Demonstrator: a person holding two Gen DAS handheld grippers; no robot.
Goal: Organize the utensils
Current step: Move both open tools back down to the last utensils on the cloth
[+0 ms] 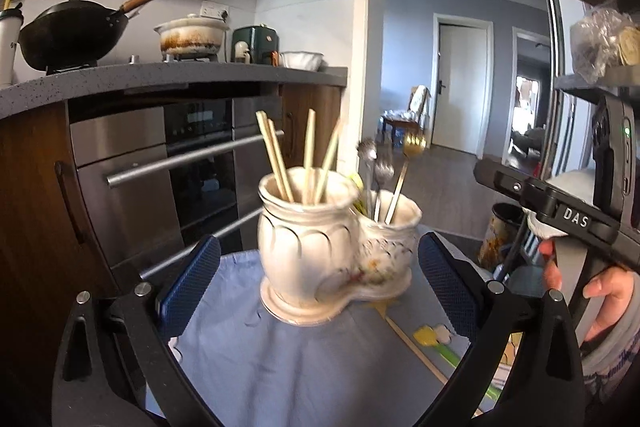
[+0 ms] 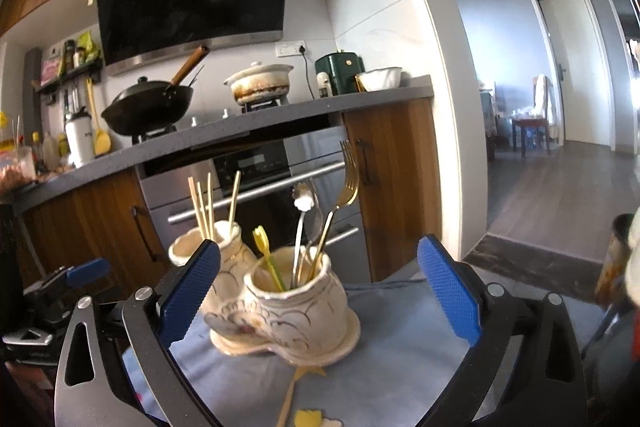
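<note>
Kitchen behind: oven, wok on the counter. Left wrist view: blue-clothed desk, cream double holder between the wide-open left tool, untouched; chopsticks in the near pot, spoons and gold fork in the far one.

Right wrist view: right tool spread open, empty, flanking the holder; fork upright.
</note>
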